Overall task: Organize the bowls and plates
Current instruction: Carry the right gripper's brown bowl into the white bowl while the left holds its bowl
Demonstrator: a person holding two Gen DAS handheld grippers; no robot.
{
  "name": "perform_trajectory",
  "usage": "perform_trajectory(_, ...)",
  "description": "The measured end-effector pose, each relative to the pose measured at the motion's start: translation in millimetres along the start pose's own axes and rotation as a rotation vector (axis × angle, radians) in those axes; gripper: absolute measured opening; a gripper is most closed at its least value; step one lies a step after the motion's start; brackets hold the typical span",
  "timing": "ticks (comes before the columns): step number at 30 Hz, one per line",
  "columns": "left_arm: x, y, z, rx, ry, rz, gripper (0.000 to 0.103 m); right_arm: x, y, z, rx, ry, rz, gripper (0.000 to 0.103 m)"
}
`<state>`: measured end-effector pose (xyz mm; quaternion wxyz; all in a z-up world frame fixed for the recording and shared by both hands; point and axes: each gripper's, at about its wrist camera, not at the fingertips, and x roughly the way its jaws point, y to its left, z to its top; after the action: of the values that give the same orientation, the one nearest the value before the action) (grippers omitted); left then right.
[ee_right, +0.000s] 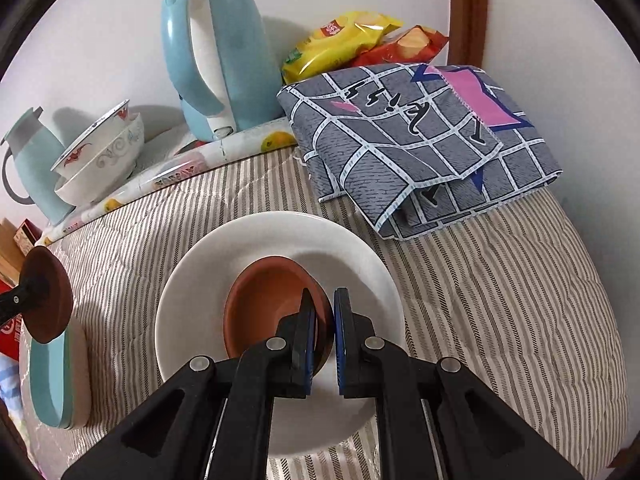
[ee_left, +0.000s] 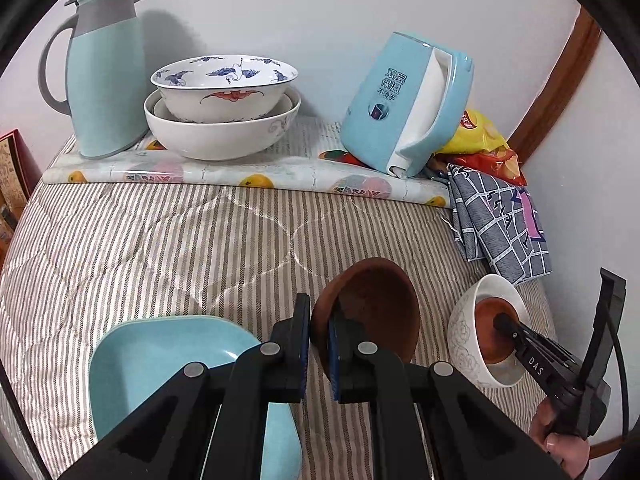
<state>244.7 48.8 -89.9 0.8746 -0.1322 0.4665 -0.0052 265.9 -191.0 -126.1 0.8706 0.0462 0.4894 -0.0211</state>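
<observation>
On the striped bed cover (ee_left: 160,248) two grippers were each holding a small brown bowl. The left gripper (ee_left: 319,344) was pinched tight on the rim of one brown bowl (ee_left: 372,308), held tipped up in the air just beside the blue dish (ee_left: 160,360). The right gripper (ee_right: 324,332) was clenched on the rim of the other brown bowl (ee_right: 264,300), which sat inside the white bowl (ee_right: 240,240), though whether it touched the bottom could not be told.

The job in hand looked like putting the little brown bowls together. To do it well, the right hand should set its bowl flat in the middle of the white bowl before letting go. The left hand should bring its bowl over slowly, turn it the right way up, and lower it straight into the first one. The bed is soft, so the white bowl may wobble. Gentle moves would keep things from tipping. Two big bowls (ee_left: 222,116) were already stacked at the back between the jug (ee_left: 104,76) and the kettle (ee_left: 404,104).
</observation>
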Motion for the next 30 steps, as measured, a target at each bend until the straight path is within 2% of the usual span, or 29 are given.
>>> perform_trajectory(7,6,1,1,-0.002,0.008,-0.010,0.008,2,3,3,-0.014,0.010,-0.005,0.009)
perform_trajectory(16,9,1,0,-0.006,0.015,-0.018,0.008,7,15,3,-0.099,0.051,-0.086,0.008)
perform_trajectory(30,8,5,-1,-0.016,0.021,-0.034,0.008,19,27,-1,-0.183,0.108,-0.163,0.016)
